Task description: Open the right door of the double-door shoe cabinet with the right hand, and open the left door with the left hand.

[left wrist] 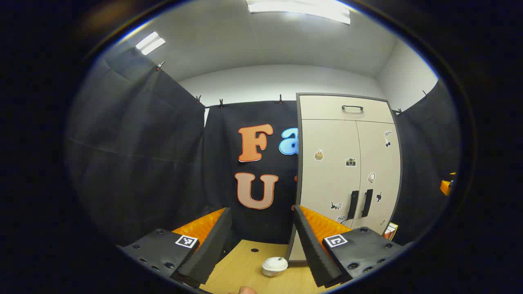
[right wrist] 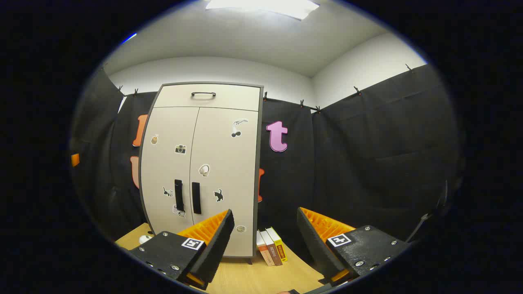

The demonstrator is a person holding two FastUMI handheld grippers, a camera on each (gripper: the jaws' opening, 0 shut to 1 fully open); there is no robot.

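A beige shoe cabinet (left wrist: 347,171) (right wrist: 204,163) with a dark frame stands on the wooden table, both doors closed and dotted with small stickers. Two vertical dark handles meet at the centre seam: the left door handle (left wrist: 352,205) (right wrist: 178,195) and the right door handle (left wrist: 367,203) (right wrist: 196,198). A drawer with a handle (right wrist: 203,94) sits on top. My left gripper (left wrist: 261,241) is open, well short of the cabinet and to its left. My right gripper (right wrist: 265,239) is open too, off to the cabinet's right, at a distance.
A small white round object (left wrist: 274,266) lies on the wooden table (left wrist: 245,265) in front of the cabinet's left corner. Three books (right wrist: 271,247) lean at the cabinet's right foot. Black cloth walls close in on all sides.
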